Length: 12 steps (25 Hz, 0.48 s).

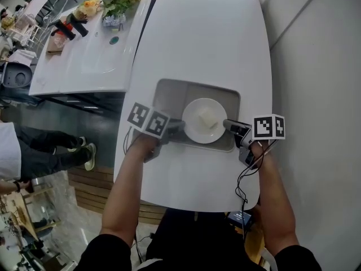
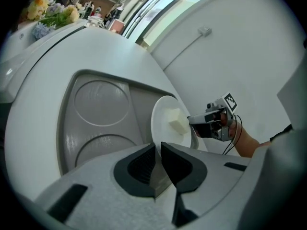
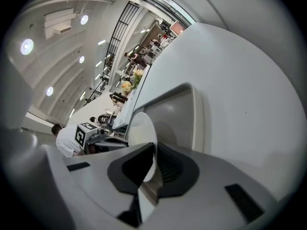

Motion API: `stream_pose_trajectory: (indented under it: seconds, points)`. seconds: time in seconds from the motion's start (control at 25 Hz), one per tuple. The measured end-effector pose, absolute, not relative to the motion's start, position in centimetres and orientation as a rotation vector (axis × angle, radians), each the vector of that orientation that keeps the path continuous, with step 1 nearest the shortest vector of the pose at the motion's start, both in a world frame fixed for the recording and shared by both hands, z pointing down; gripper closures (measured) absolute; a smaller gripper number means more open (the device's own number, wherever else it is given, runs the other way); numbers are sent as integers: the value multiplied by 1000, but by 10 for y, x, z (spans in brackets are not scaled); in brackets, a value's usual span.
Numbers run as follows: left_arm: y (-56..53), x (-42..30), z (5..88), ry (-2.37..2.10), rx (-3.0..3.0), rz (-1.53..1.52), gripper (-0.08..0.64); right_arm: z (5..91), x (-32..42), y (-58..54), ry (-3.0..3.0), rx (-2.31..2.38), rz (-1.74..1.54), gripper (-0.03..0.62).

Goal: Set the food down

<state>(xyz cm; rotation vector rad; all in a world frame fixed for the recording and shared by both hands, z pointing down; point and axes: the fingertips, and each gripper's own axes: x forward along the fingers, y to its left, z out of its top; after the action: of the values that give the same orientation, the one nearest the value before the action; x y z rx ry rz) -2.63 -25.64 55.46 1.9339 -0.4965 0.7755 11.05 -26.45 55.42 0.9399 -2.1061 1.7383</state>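
A round white plate (image 1: 204,121) carries a pale block of food (image 1: 207,118) and sits just over the near part of a grey tray (image 1: 223,95) on the white table (image 1: 203,38). My left gripper (image 1: 179,127) is shut on the plate's left rim and my right gripper (image 1: 227,125) is shut on its right rim. The left gripper view has the plate (image 2: 165,121) on edge between my jaws (image 2: 158,147), the food (image 2: 178,123) on it and the right gripper (image 2: 193,120) opposite. From the right gripper (image 3: 155,150), the plate's rim (image 3: 139,128) runs between the pads above the tray (image 3: 177,114).
The tray has round recesses (image 2: 100,97) on its far left side. A second white table (image 1: 84,49) at the left holds flowers (image 1: 115,1) and dark tools (image 1: 70,26). A person's legs (image 1: 51,151) stand left of the table. A pale wall (image 1: 321,66) runs along the right.
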Motion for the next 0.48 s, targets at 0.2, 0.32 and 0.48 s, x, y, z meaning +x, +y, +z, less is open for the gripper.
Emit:
stream_pose_trajectory:
  seconds: [0.2,0.32,0.48]
  points:
    - [-254,-26,560,-519,1944,857,523,556,110,-265,-2079,964,1630,572]
    - [-253,-25,561,-535,1957,907,523,559,110,-266,-2049,985,1516,572]
    - [-253,-25,559,-566,1968,965,523,560,108,-265,-2023,999,1373,571]
